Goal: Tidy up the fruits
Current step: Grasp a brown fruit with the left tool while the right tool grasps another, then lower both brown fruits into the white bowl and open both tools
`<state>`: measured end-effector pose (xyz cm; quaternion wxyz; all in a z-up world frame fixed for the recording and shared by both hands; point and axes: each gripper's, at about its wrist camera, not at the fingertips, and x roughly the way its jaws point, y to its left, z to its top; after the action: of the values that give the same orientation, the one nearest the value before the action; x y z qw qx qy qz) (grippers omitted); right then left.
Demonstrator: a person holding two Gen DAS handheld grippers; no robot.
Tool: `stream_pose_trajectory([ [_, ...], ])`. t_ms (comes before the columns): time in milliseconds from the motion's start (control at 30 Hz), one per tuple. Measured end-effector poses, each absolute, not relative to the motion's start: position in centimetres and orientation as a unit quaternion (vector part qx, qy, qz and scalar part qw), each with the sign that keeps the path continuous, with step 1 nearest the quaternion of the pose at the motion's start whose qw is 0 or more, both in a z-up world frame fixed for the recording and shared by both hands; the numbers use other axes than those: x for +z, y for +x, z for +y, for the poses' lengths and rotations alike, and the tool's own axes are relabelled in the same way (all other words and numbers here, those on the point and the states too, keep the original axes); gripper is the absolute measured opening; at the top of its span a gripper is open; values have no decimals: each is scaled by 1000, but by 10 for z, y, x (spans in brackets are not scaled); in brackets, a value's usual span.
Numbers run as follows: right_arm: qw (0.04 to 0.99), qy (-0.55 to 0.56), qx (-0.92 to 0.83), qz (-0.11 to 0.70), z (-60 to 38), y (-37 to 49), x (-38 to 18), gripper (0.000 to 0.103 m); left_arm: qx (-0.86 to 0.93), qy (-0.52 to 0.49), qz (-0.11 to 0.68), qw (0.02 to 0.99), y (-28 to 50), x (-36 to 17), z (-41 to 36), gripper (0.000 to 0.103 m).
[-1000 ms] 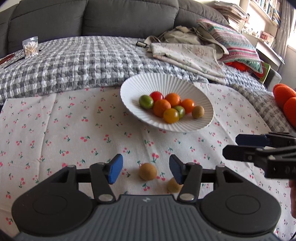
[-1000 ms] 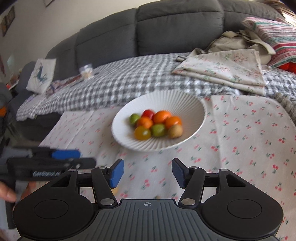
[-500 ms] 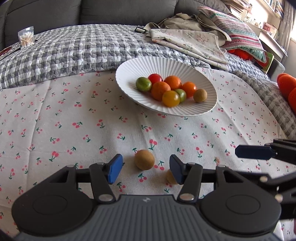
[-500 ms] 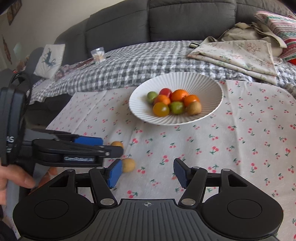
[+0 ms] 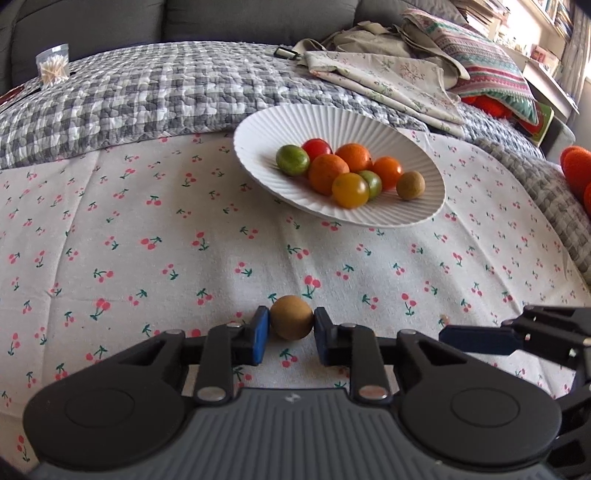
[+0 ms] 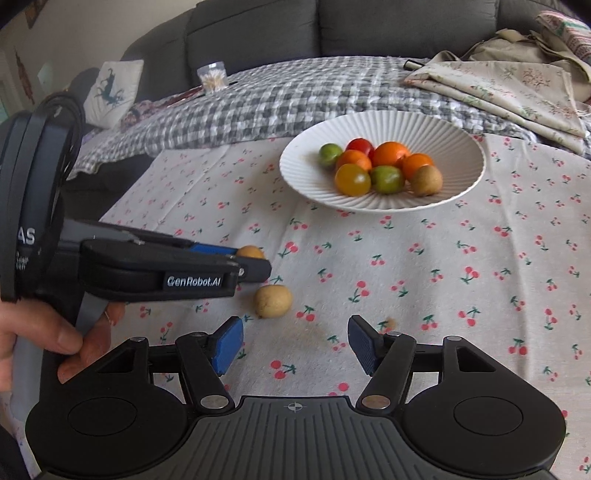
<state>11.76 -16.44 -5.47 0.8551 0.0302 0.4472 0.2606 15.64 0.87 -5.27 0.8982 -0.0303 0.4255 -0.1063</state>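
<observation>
Left wrist view: the left gripper (image 5: pixel 288 334) clamps a small round brown fruit (image 5: pixel 291 322) on the cherry-print cloth (image 5: pixel 147 236); the right gripper (image 6: pixel 295 343) stands open near a pale yellowish fruit (image 6: pixel 272 301), short of the ribbed white plate (image 6: pixel 461 140).

Cherry-print cloth (image 5: pixel 147 229) over grey checked quilt (image 5: pixel 147 92); toothpick jar (image 5: pixel 53 68) far left, folded floral fabric (image 5: pixel 399 77), striped cushion (image 5: pixel 480 62), grey sofa (image 6: pixel 369 29) behind.
</observation>
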Motion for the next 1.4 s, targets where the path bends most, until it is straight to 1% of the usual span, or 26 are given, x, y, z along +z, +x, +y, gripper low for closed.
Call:
stream_pose_trajectory([
  [333,861,25,263,434,-153,122,-61,63,-95,-55,418,902,156,-43,20,24],
  [433,865,32,264,425,-149,125,-62,61,-94,-57,414,903,156,-41,21,24],
  [467,866,29,265,423,-146,125,-63,59,-94,-58,413,904,156,-40,21,24],
  [500,866,22,267,423,-143,125,-65,49,-92,-58,412,905,156,-40,22,24],
  [533,865,11,268,423,-139,126,-66,35,-91,-58,412,905,156,-40,23,24],
  [567,865,0,270,423,-135,125,-67,27,-89,-59,412,905,156,-39,24,24],
  [600,865,-8,272,423,-132,125,-68,26,-88,-61,411,905,155,-39,25,24],
  [833,873,4,266,409,-144,124,-43,25,-87,-68,400,910,154,-33,26,24],
  [1100,882,19,242,404,-163,128,-33,25,-88,-67,387,915,153,-25,24,24],
  [1400,899,41,217,378,-185,132,-15,25,-99,-64,352,929,154,-12,18,24],
])
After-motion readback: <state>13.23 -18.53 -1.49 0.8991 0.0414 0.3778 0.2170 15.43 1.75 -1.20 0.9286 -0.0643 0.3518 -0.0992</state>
